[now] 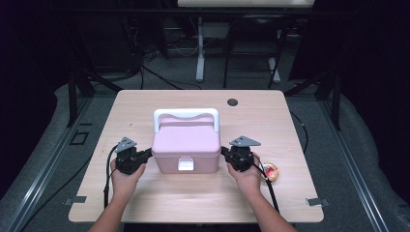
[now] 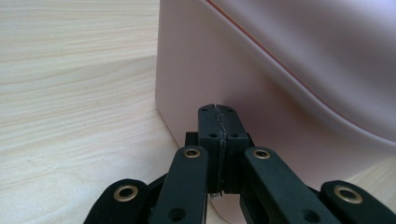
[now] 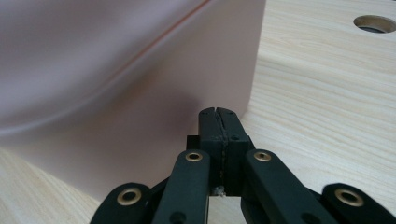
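Observation:
A pink lidded box (image 1: pixel 185 145) with a white handle (image 1: pixel 185 115) and a white front latch (image 1: pixel 185 164) stands mid-table. My left gripper (image 1: pixel 148 153) is at the box's left side, jaws pressed together with nothing between them. In the left gripper view the shut tips (image 2: pixel 218 111) sit right against the pink wall (image 2: pixel 261 84). My right gripper (image 1: pixel 224 152) mirrors it at the box's right side, also shut and empty. In the right gripper view its tips (image 3: pixel 218 112) rest close to the pink wall (image 3: pixel 140 93).
A small orange and red object (image 1: pixel 270 171) lies on the light wooden table (image 1: pixel 193 198) just right of my right hand. A round cable hole (image 1: pixel 232 102) sits near the table's far edge, seen also as a hole (image 3: pixel 374 23). Dark frames and a desk leg stand beyond.

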A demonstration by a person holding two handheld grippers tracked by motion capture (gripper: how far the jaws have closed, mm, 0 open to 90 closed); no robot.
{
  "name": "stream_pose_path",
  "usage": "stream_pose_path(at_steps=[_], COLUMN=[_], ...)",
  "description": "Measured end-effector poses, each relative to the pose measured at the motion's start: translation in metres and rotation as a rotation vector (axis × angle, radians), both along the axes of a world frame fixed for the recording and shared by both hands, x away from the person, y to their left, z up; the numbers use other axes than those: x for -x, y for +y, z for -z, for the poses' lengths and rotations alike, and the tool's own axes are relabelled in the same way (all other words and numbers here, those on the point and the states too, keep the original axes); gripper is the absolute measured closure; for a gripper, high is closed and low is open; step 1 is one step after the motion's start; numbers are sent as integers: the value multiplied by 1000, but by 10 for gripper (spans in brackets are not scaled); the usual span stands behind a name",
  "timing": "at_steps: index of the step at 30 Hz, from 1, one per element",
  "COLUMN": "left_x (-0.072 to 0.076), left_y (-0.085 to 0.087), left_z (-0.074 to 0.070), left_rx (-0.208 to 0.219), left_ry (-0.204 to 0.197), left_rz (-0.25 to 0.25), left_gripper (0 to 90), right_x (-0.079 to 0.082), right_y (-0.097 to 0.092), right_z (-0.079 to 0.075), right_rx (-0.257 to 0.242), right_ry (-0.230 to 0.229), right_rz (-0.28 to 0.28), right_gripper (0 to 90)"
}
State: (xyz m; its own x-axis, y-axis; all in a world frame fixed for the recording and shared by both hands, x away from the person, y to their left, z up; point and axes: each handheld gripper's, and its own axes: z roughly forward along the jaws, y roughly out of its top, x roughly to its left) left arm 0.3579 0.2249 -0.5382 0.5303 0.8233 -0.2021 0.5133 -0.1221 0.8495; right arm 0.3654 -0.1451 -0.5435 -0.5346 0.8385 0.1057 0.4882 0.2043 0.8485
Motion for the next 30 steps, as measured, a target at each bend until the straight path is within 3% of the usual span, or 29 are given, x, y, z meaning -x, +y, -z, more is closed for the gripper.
stream_pose_path(at_steps=[20,30], left_x=[7,9], left_y=[-12,-13], left_z=[-1,-3], left_rx=[-3,14], left_ry=[6,52], left_rz=[-16,1], left_gripper=[900,900], right_x=[7,11], right_y=[1,-3], right_z=[-4,-4], right_rx=[53,44], right_ry=[-20,-9], right_rz=[48,54], right_gripper=[900,900])
